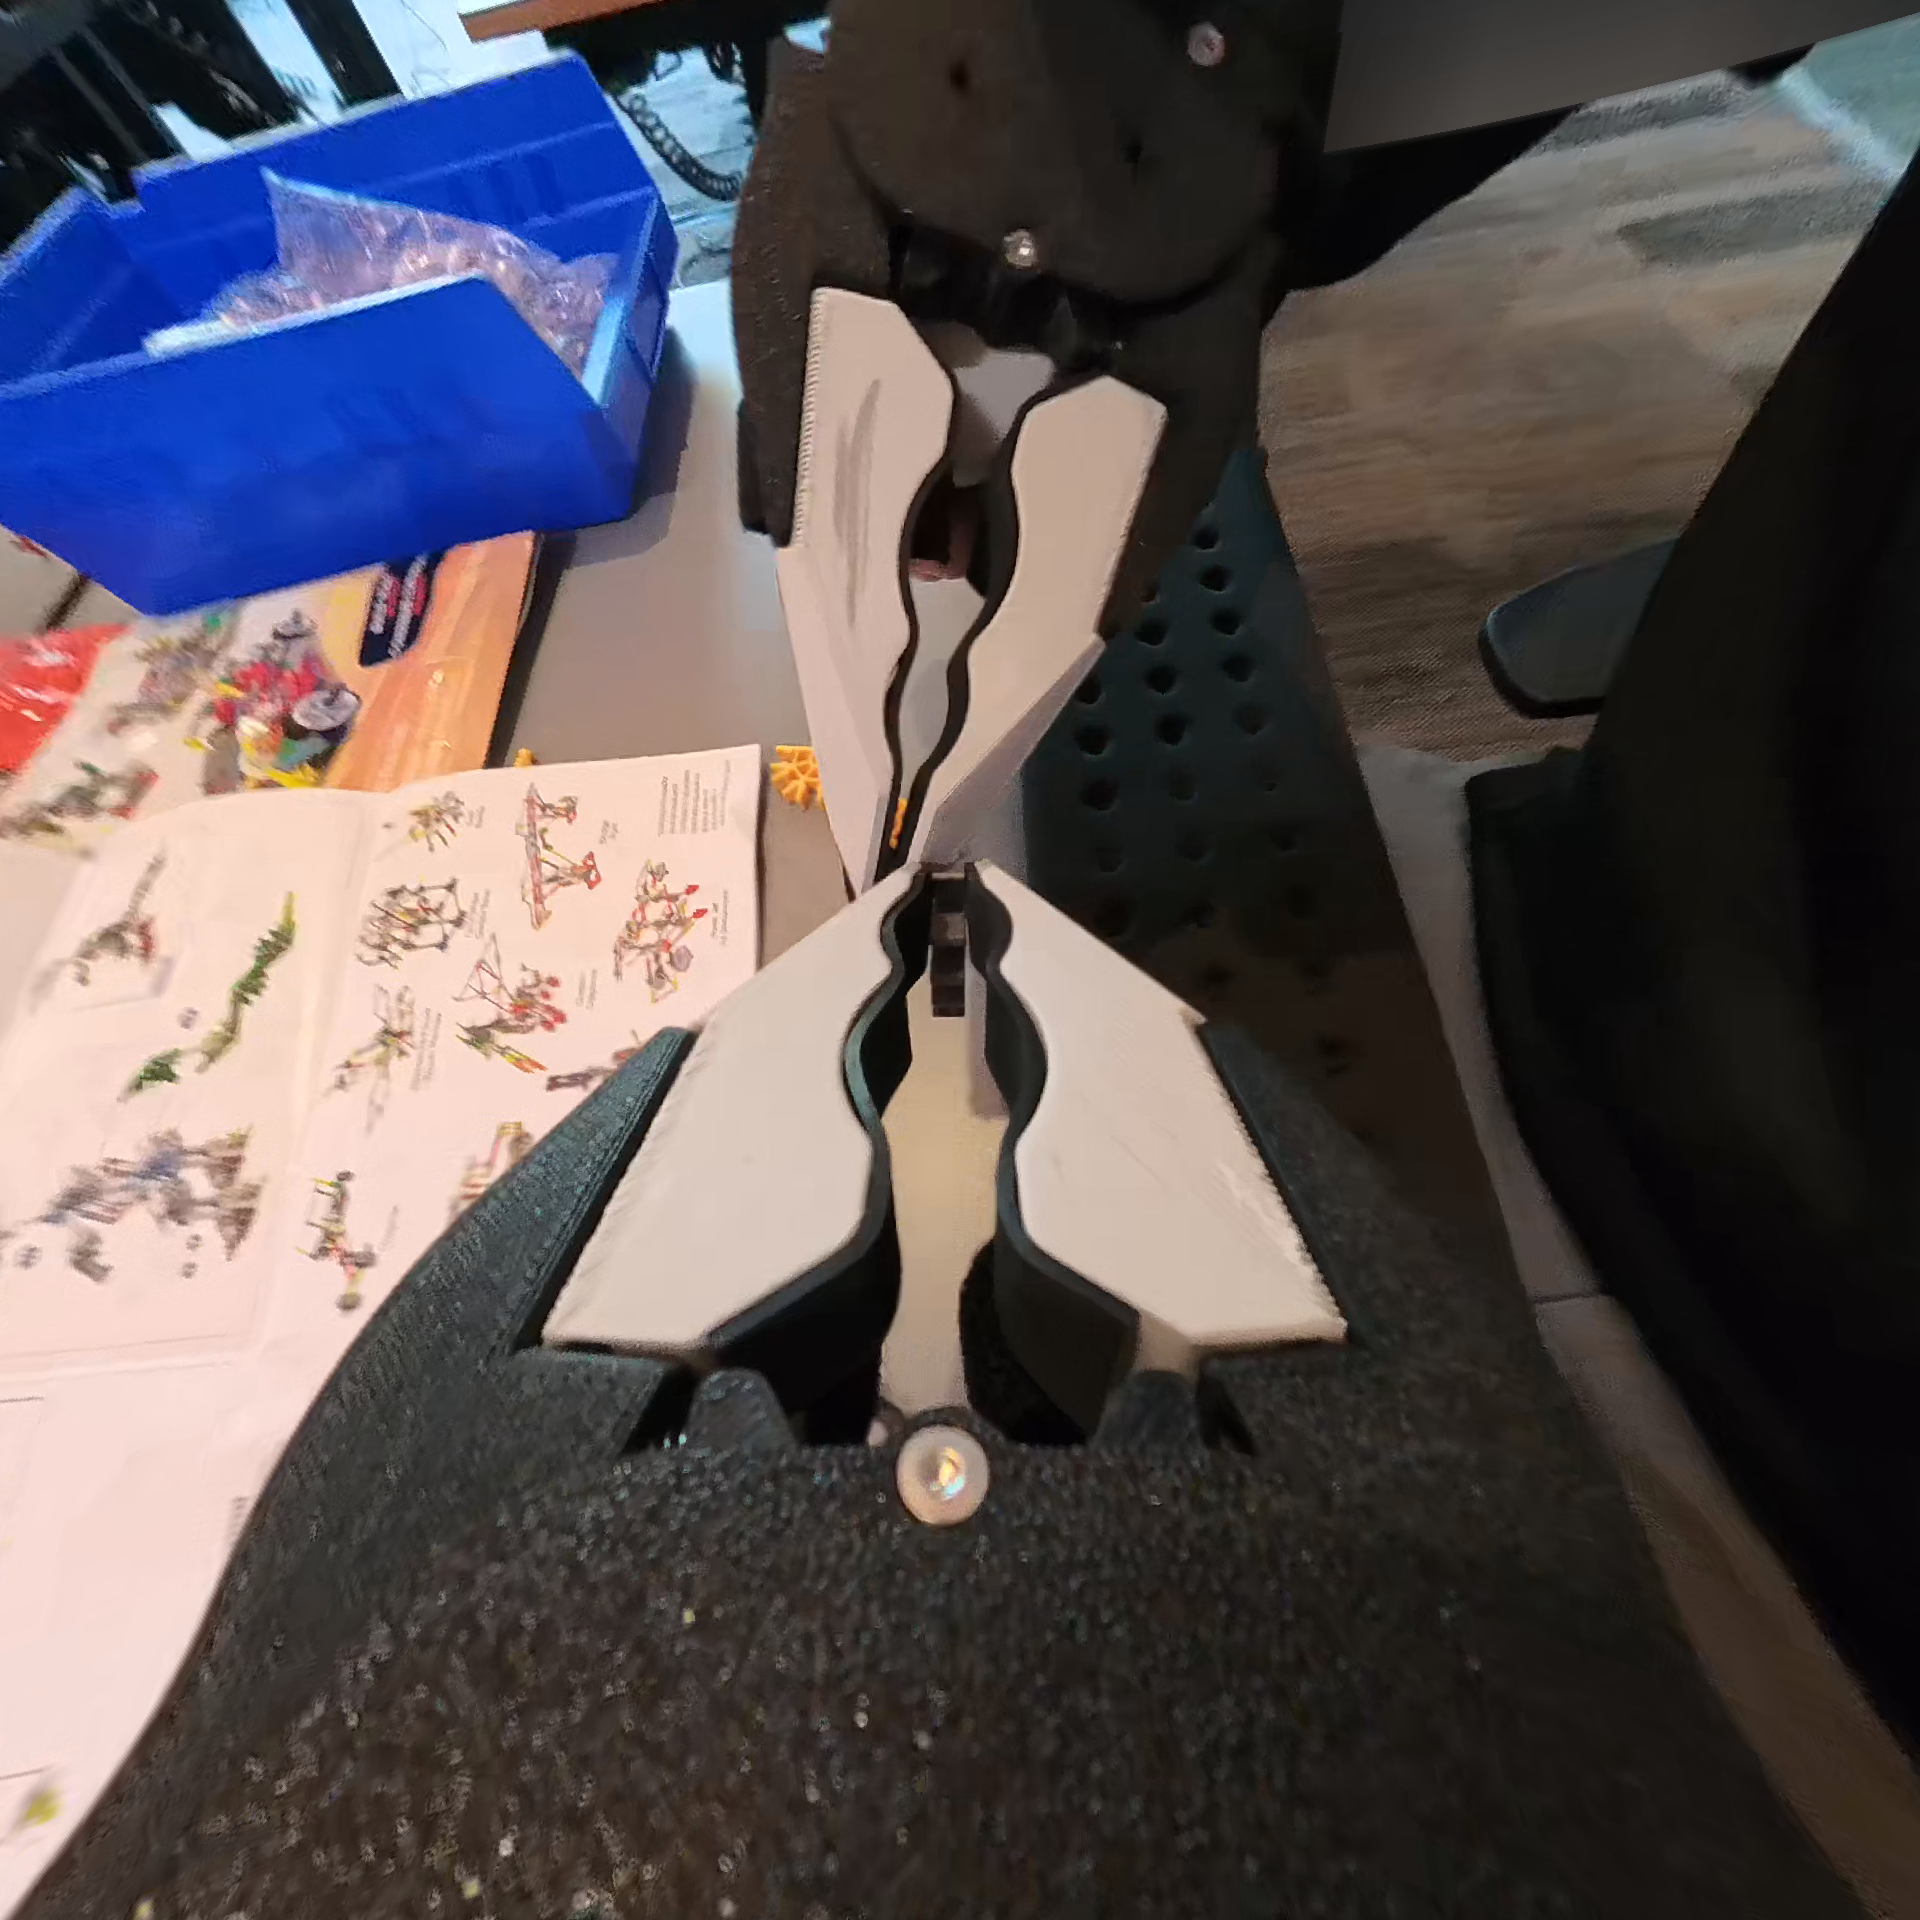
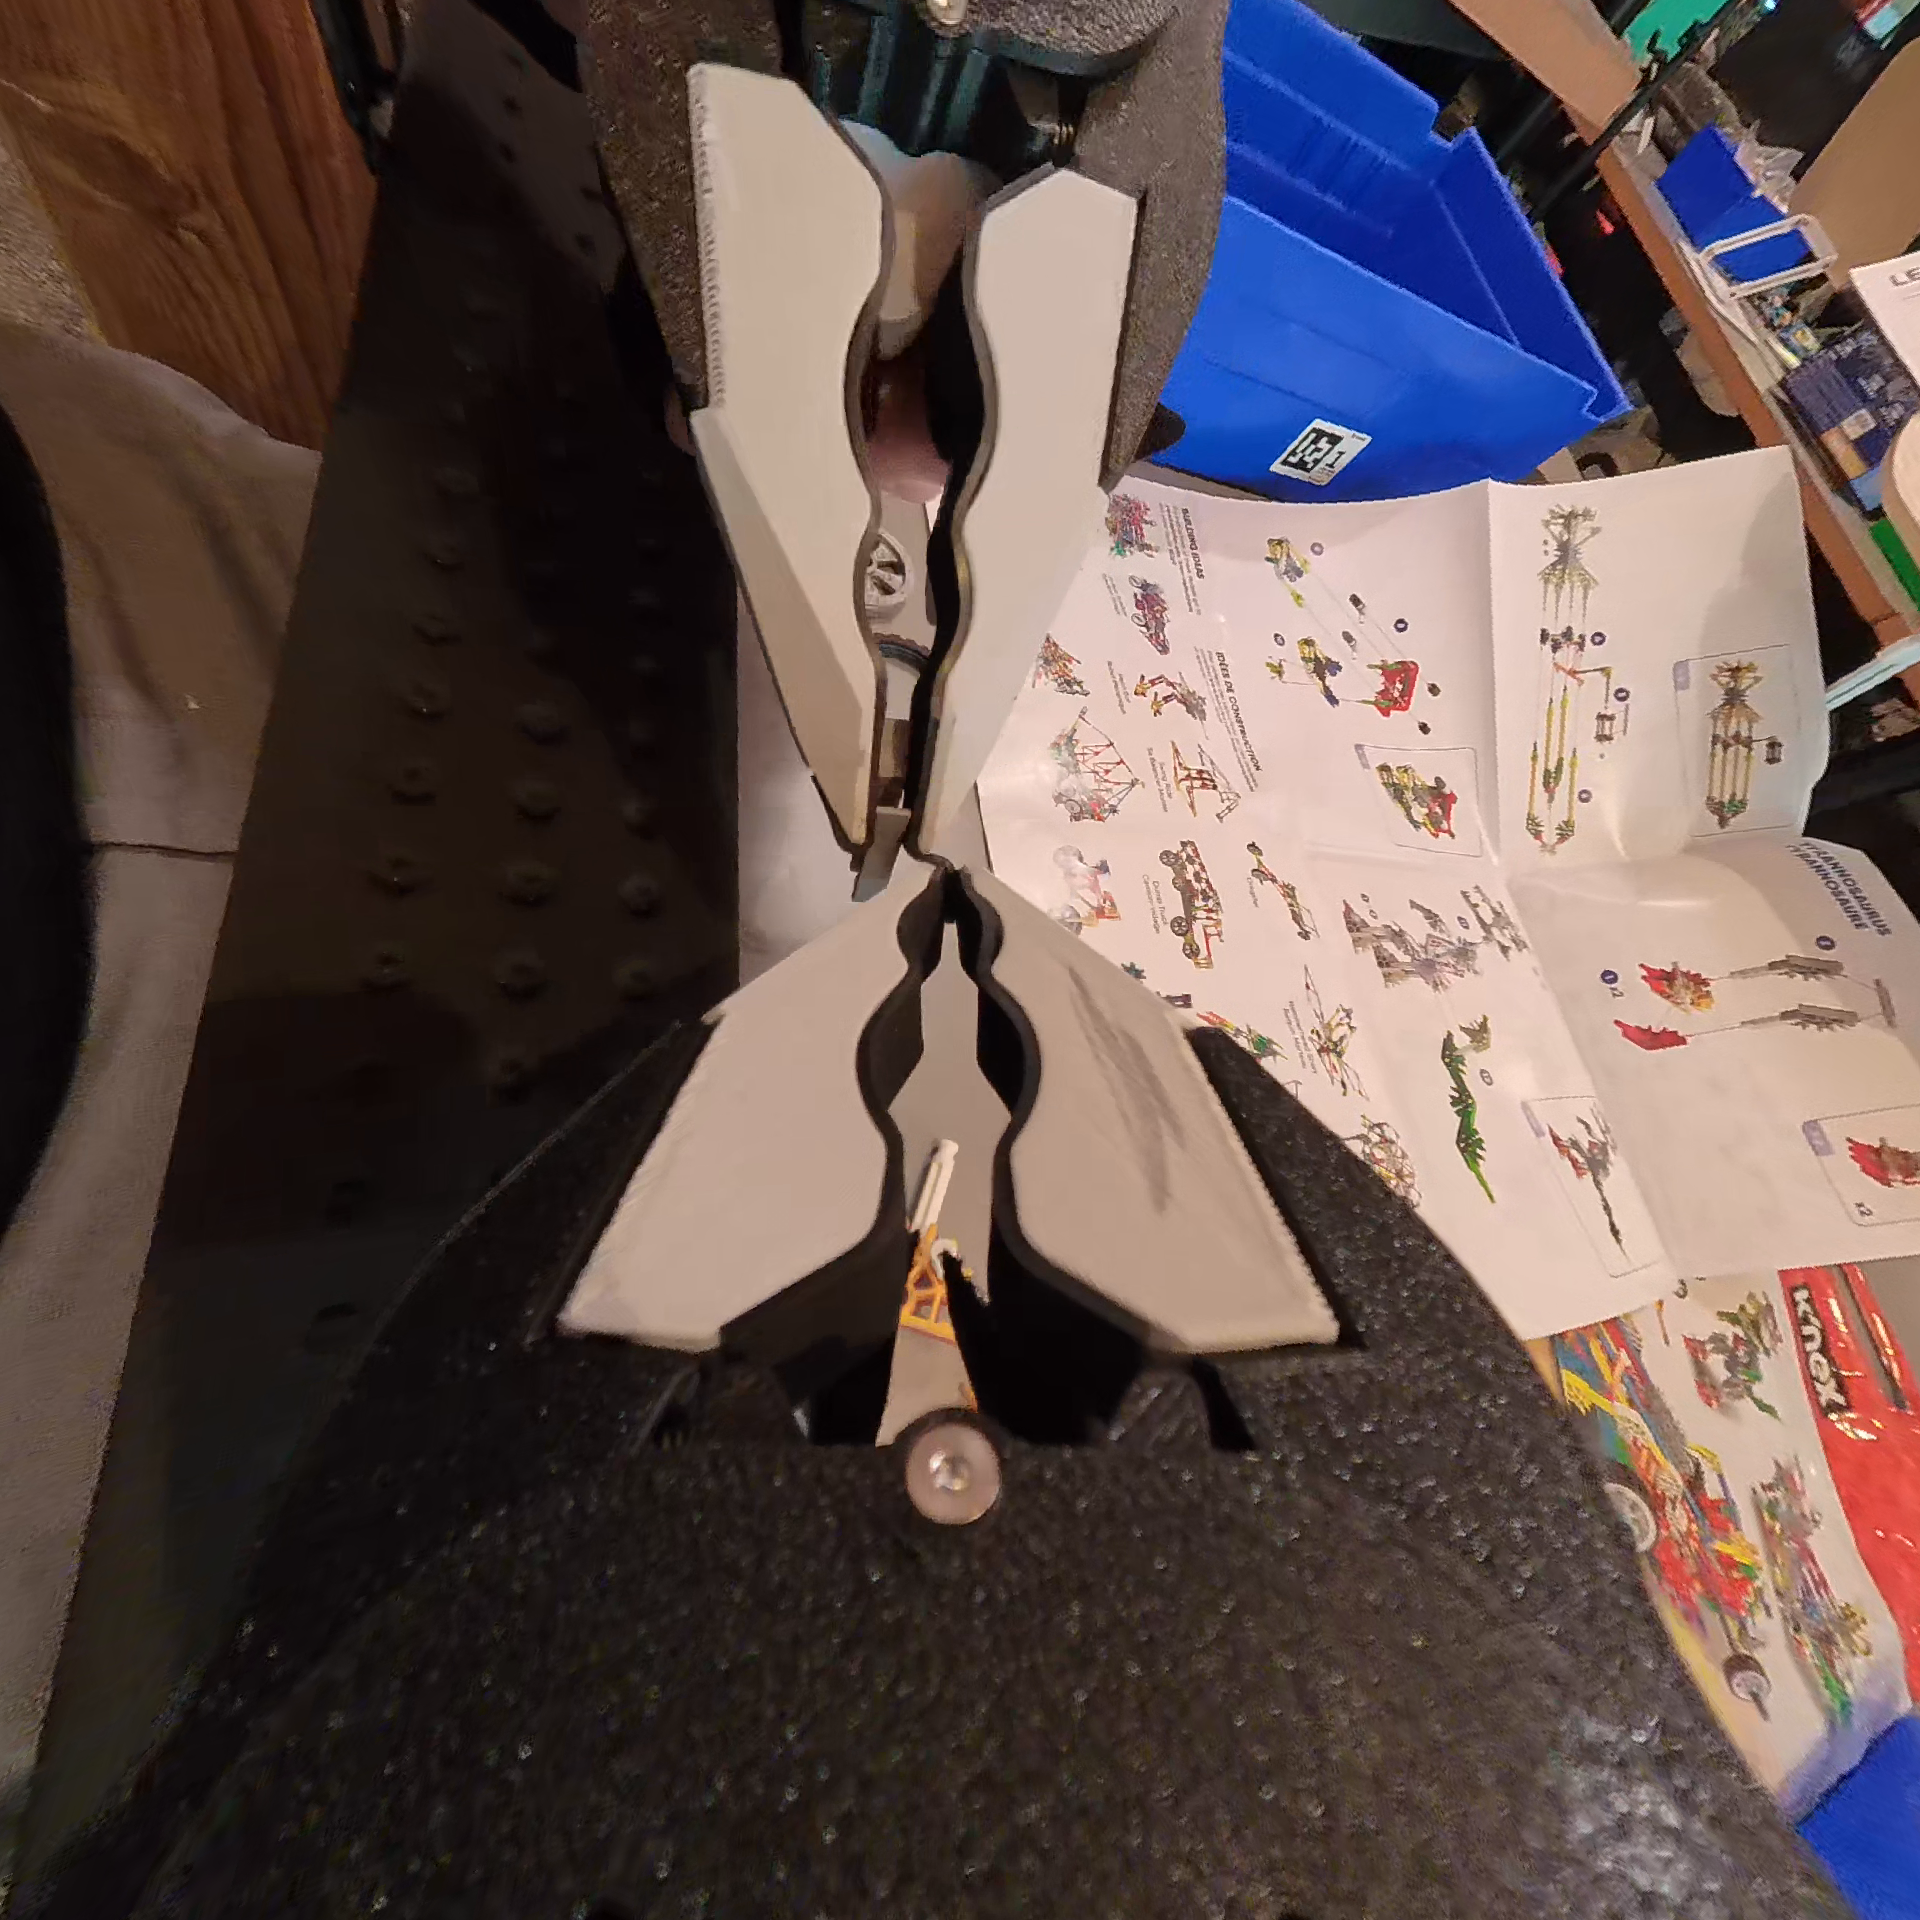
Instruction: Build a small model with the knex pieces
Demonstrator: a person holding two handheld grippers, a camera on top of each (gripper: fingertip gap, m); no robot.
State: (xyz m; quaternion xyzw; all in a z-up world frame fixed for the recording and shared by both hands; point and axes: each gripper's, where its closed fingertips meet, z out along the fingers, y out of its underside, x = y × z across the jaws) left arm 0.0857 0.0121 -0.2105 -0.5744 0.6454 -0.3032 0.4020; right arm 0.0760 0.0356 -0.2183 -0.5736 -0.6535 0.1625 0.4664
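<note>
Two grippers meet tip to tip above the counter's edge. Left gripper (image 1: 945,883) fingers clamp a small black piece (image 1: 948,961); right gripper (image 2: 948,883) fingers look closed, contents unclear. Instruction sheet (image 2: 1403,831) lies beside them, blue bin (image 1: 312,416) behind.

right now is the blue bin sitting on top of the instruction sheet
No, in the left wrist view the blue bin sits beyond the instruction sheet, resting partly on a printed box, apart from the sheet.
</note>
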